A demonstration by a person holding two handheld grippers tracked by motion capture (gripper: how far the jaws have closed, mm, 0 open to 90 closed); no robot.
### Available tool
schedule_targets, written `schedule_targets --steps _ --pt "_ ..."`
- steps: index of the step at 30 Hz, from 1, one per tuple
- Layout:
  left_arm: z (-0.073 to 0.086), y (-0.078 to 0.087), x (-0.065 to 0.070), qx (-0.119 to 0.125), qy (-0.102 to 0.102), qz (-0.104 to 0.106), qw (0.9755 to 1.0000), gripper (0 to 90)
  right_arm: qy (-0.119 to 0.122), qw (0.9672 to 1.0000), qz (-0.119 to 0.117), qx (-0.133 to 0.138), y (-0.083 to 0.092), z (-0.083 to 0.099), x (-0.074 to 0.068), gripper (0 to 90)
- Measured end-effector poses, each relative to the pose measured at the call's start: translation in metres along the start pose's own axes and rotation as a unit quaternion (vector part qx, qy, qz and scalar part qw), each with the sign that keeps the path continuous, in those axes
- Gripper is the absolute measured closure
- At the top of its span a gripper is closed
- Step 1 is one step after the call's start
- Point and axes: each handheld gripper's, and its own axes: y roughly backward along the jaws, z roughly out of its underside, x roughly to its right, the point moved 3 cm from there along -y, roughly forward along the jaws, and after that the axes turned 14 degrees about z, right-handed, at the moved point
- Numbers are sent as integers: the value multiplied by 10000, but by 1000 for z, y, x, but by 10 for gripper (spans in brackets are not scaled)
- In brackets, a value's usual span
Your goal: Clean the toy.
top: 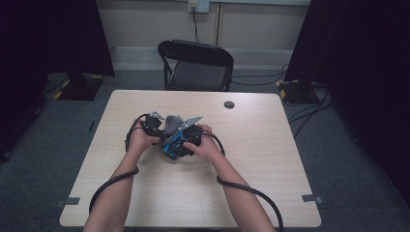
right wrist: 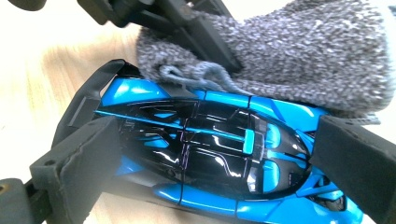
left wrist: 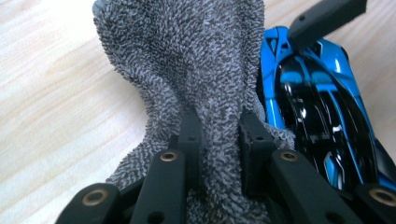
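Item: blue-and-black toy car [right wrist: 219,158], lying at the middle of the light wooden table [top: 270,159], rear wing toward one end. Right gripper [right wrist: 210,158]: jaws set at the car's two ends, clamped along its length to steady it. Left gripper [left wrist: 219,140]: jaws pinched on a fold of grey terry cloth [left wrist: 187,60], which bunches upward and rests against the car's flank, just beside the roof. Step in hand, by judgement: wiping the car's body with the cloth. Handling notes: the right grip should stay firm but not crush the thin wing; the cloth is best drawn along the glossy panels in line with the body, keeping the hard jaw tips off the paint.
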Motion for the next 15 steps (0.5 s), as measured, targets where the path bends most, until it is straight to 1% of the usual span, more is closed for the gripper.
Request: schedule_targets --steps 7,10,11,13,15 --pt "9 7 2 53 87 21 9999 744 6 10000 -9 2 0 0 0 9" --pt "12 10 2 77 90 9 9999 745 -5 10000 -10 45 0 1 0 9" --pt "13 11 3 54 94 11 9999 744 -5 10000 -9 40 0 1 0 9" --pt "15 12 4 91 96 0 9999 744 2 10000 -10 26 0 0 0 9" --pt "18 15 5 53 90 -21 9999 744 6 10000 -14 33 0 1 0 10"
